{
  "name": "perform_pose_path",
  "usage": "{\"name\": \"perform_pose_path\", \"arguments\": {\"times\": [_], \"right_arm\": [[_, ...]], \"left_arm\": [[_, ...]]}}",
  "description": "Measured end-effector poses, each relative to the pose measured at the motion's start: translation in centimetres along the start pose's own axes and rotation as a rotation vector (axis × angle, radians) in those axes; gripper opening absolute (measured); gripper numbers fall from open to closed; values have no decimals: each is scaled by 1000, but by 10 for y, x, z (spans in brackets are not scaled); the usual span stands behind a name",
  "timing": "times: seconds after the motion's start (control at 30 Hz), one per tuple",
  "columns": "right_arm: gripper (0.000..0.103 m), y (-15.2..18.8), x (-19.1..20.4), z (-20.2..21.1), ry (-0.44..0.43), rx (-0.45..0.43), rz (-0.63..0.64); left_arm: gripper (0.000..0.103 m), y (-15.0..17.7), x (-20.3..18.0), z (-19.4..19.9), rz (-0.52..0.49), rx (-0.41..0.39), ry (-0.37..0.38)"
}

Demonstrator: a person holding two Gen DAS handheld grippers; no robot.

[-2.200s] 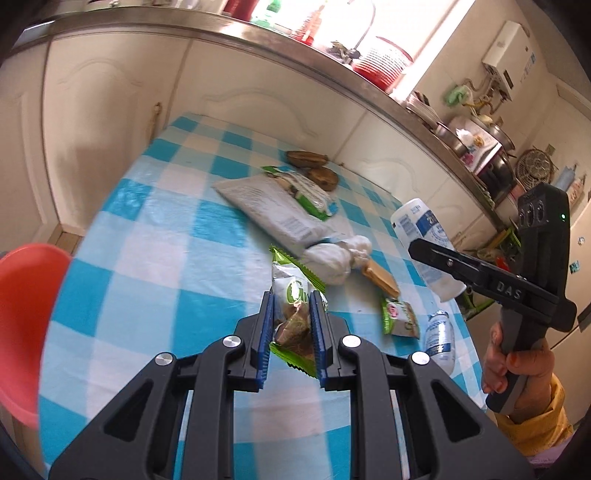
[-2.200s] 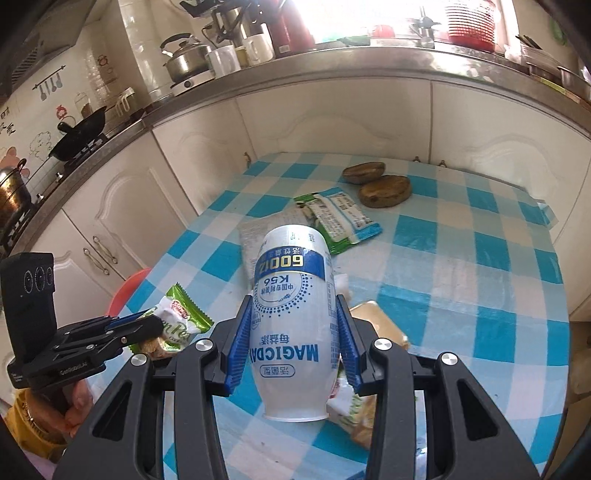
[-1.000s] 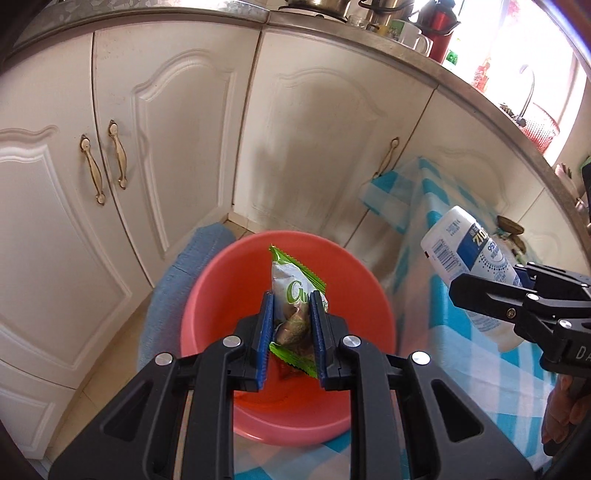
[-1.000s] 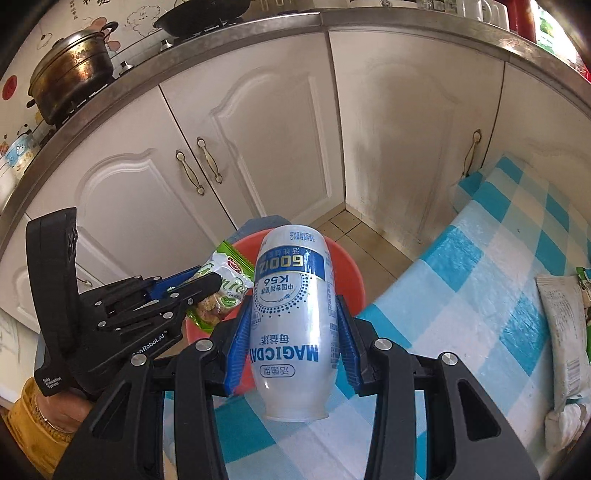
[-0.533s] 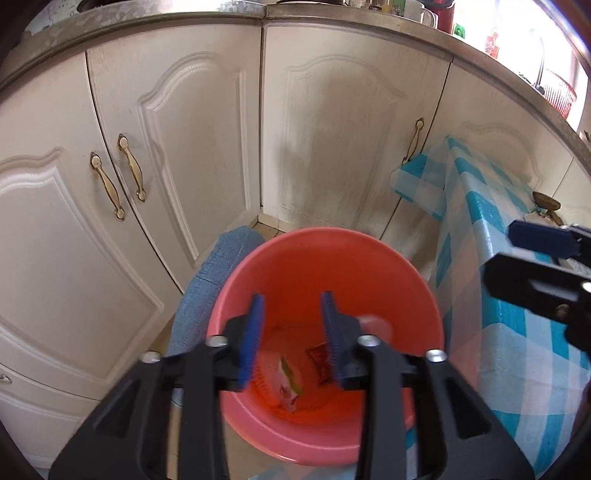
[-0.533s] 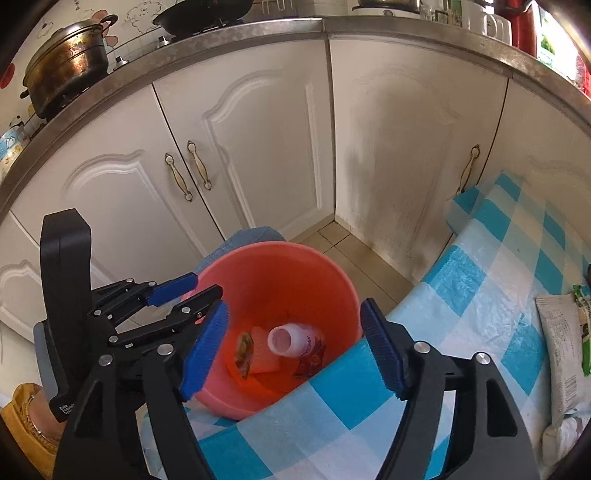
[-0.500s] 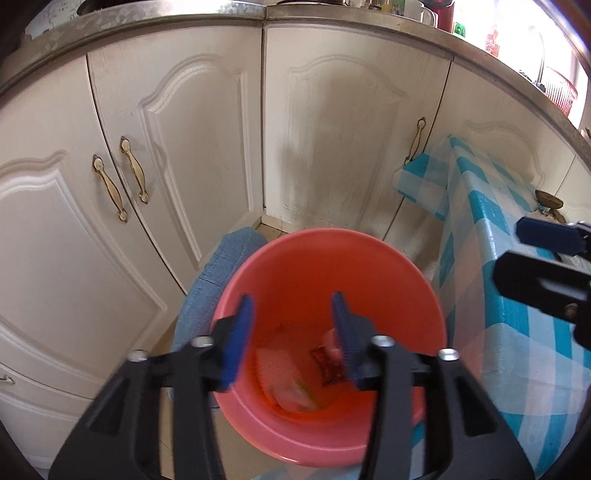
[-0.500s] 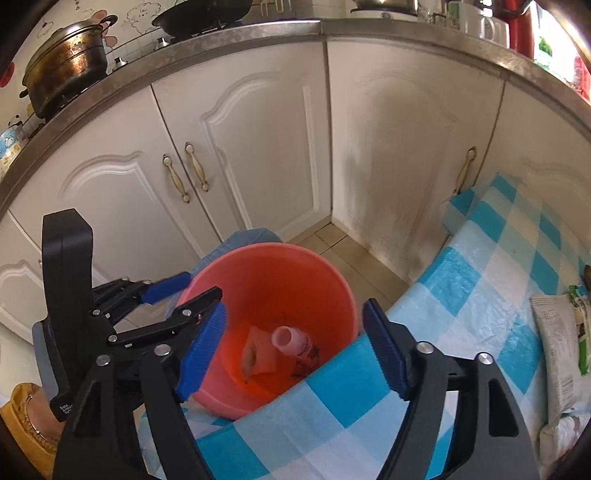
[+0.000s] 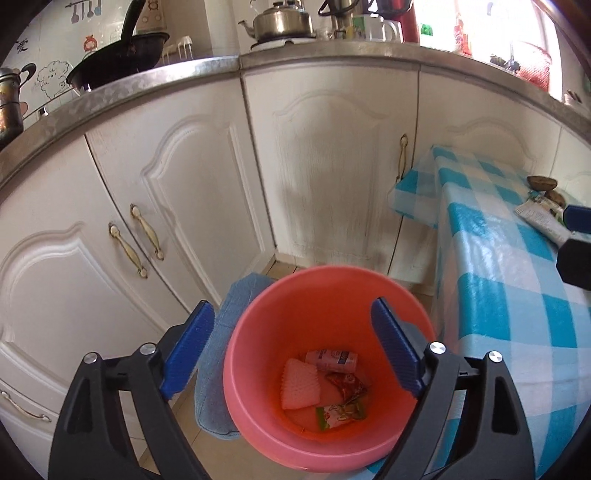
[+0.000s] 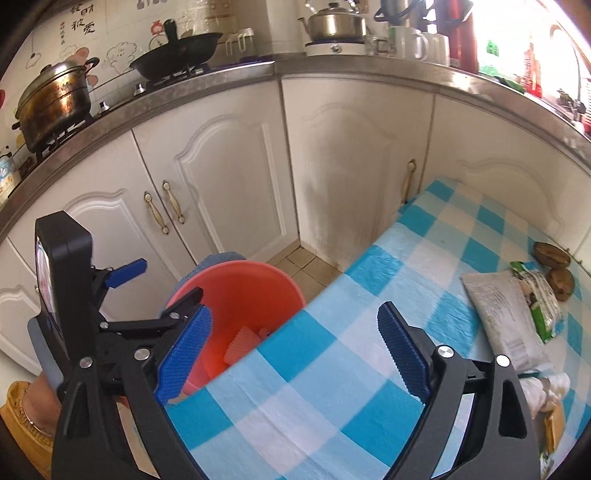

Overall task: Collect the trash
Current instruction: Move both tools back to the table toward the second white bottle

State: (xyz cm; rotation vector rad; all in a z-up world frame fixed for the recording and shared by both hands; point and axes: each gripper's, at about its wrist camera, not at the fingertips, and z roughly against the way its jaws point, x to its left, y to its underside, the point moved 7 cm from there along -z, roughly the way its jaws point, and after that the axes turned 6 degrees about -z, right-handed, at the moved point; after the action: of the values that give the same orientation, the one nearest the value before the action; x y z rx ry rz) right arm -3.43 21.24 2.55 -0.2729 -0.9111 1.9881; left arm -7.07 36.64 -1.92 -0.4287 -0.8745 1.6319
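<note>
A red plastic bucket (image 9: pixel 258 332) stands on the floor beside the table. In it lie a white bottle (image 9: pixel 332 360), a green snack wrapper (image 9: pixel 340 412), a white foam net (image 9: pixel 300 384) and a red wrapper (image 9: pixel 347 382). My left gripper (image 9: pixel 295 347) is open and empty above the bucket. My right gripper (image 10: pixel 295 350) is open and empty over the table's corner, with the bucket (image 10: pixel 243 288) to its left. On the table lie a white bag (image 10: pixel 498 314), a green packet (image 10: pixel 539 299) and two brown pieces (image 10: pixel 552 254).
The table has a blue-and-white checked cloth (image 10: pixel 332 369). White cabinet doors (image 9: pixel 184 221) stand behind the bucket, under a counter with a pan (image 10: pixel 173 59) and a kettle (image 10: pixel 332 22). A blue cloth-covered thing (image 9: pixel 221 350) lies left of the bucket. More wrapped trash (image 10: pixel 546 398) lies at the right table edge.
Both grippers opened: the green wrapper and the white bottle dropped into the bucket. Both grippers have since opened wider and the right one has swung toward the table.
</note>
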Motion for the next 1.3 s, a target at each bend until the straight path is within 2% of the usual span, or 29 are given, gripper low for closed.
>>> {"name": "perform_pose_path", "arguments": {"times": [0.2, 0.5, 0.6, 0.7, 0.8, 1.0, 1.17, 1.3], "right_arm": [[91, 23, -26, 35, 42, -53, -12], [93, 68, -69, 96, 157, -156, -27], [95, 80, -83, 114, 192, -190, -38], [97, 90, -99, 131, 224, -218, -62], [98, 102, -117, 147, 241, -233, -116], [98, 125, -154, 173, 264, -236, -240], [98, 146, -187, 198, 279, -247, -377], [98, 170, -218, 215, 293, -246, -537]], "left_arm": [[88, -10, -8, 26, 5, -92, 87], [88, -28, -37, 44, 56, -88, 206], [88, -34, -44, 46, 102, -73, 234], [88, -40, -58, 49, 99, -80, 256], [88, -46, -77, 55, 62, -84, 288], [88, -53, -122, 69, -12, -74, 402], [88, -73, -173, 82, -68, -70, 546], [88, -95, -216, 86, -78, -50, 682]]}}
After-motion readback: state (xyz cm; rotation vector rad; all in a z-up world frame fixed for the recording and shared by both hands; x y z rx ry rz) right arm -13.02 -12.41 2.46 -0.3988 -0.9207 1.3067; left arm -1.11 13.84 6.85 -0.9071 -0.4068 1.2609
